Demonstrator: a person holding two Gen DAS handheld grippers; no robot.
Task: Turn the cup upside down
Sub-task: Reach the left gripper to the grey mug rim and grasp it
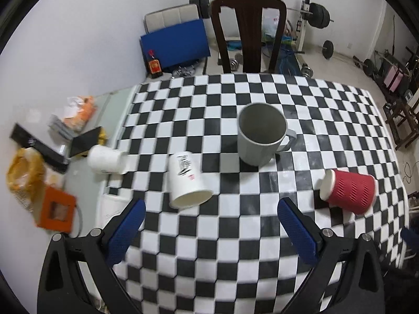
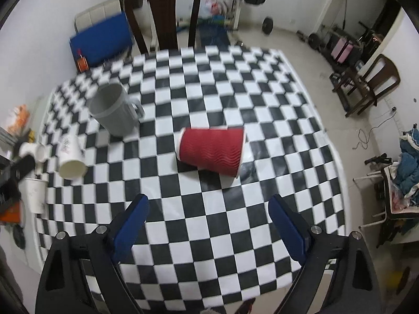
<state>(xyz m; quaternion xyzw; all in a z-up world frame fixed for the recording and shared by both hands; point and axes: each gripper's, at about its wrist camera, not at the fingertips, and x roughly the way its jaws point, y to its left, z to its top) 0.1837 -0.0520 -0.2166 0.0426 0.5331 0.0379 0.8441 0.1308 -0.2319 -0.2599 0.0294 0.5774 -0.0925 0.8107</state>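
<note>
Currently, as I hold both tools above the table:
Left gripper (image 1: 209,210): my blue pads spread wide, nothing between them, held over the near part of the checkered tablecloth (image 1: 235,248).
Right gripper (image 2: 208,206): likewise released, pads apart and bare, aimed at the red cup.
Red ribbed paper cup (image 2: 211,151): on its side mid-cloth, white rim to the right, base to the left; from my left camera it lies off to the right.
White paper cup (image 1: 186,180): also tipped over, mouth toward me, just ahead of my left pads.
Grey mug (image 1: 260,133): upright, handle to the right, beyond the white cup.
Second white cup (image 1: 108,160): on its side at the cloth's left edge.
Dark wooden chair (image 1: 247,30): at the far side of the table.
</note>
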